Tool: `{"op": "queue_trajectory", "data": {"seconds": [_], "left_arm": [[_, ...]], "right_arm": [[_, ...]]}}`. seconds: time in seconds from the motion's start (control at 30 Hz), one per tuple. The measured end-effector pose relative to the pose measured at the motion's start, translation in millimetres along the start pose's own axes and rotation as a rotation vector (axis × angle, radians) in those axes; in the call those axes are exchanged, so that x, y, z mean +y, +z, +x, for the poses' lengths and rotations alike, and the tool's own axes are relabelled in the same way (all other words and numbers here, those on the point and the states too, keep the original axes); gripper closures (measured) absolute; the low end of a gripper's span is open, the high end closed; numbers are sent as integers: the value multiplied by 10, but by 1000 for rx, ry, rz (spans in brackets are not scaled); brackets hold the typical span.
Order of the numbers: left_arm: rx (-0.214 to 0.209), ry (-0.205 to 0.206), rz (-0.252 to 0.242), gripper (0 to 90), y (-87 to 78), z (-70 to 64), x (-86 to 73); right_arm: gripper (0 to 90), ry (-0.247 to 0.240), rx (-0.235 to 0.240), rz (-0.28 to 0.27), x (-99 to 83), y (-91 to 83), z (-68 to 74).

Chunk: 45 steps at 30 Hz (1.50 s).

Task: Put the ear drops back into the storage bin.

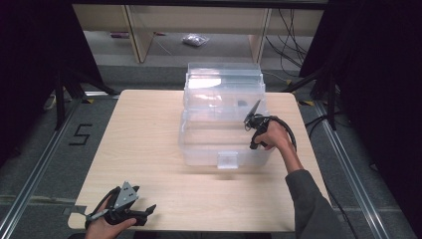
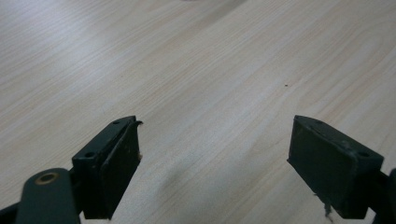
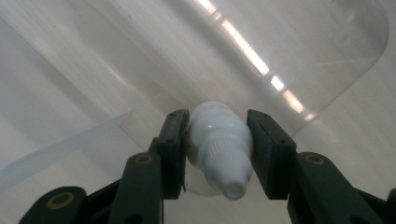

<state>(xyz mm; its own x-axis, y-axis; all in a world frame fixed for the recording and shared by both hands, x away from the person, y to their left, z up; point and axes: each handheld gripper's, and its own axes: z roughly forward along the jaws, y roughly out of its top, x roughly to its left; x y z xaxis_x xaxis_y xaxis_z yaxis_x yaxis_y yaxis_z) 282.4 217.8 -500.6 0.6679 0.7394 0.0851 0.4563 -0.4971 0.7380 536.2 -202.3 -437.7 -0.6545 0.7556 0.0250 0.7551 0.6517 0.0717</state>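
Small white bottle (image 3: 218,149) is clamped between my right gripper's (image 3: 218,154) jaws, nozzle end toward the camera, held inside the open clear plastic box (image 1: 224,144) at its right side. Box sits centre-far on the wooden table (image 1: 149,149). My left gripper (image 2: 215,163) rests at the near-left table edge, jaws wide apart, nothing between them.

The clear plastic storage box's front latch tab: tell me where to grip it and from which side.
Grip the small square latch tab at the front-centre of the clear plastic storage box, approaching from the person's side of the light wooden table. It juts out from the front wall, so the open left tongs could probably pinch its two side edges.
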Motion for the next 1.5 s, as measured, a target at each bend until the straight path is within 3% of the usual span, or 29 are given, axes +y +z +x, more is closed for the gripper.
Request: {"op": "queue_trajectory", "data": {"seconds": [0.03,0.1,0.13,0.23,0.27,0.3,0.47,0.5,0.57,0.63,0.67,0.7,0.8,1.17,1.5], "left_arm": [[0,0,0,160,0,0,0],[1,1,1,160,0,0,1],[-4,13,9,160,-10,7,2],[-3,19,15,159,-11,13,2],[-3,19,15,160,-11,12,3],[-4,19,15,160,-12,12,3],[-7,15,12,160,-12,9,2],[-7,17,14,160,-12,9,2],[-1,8,6,160,-4,5,1],[1,0,0,160,0,1,1],[1,0,-1,160,-1,1,1],[0,-1,-1,160,0,1,0],[1,1,0,160,0,1,0],[2,1,-2,160,-2,2,1],[2,-1,-1,160,-1,1,1]], "right_arm": [[594,-29,-11,-12,-10,15,-34],[570,-25,-1,-22,-21,5,-37],[558,13,11,-15,-20,-21,-7],[500,-13,13,-26,-27,-42,-15],[488,14,10,-25,-22,-54,9],[476,-11,2,-43,-27,-54,-11],[435,11,5,-75,-35,-146,2],[431,25,1,-73,-36,-162,9],[423,-11,14,-106,-51,-173,-12],[418,7,10,-106,-57,-199,-2],[415,-13,5,-118,-65,-202,-18],[406,9,11,-123,-69,-219,-2],[388,-25,5,-153,-90,-269,-21],[363,-15,21,-194,-162,-383,3],[318,-11,6,-250,-212,-497,60]]}}
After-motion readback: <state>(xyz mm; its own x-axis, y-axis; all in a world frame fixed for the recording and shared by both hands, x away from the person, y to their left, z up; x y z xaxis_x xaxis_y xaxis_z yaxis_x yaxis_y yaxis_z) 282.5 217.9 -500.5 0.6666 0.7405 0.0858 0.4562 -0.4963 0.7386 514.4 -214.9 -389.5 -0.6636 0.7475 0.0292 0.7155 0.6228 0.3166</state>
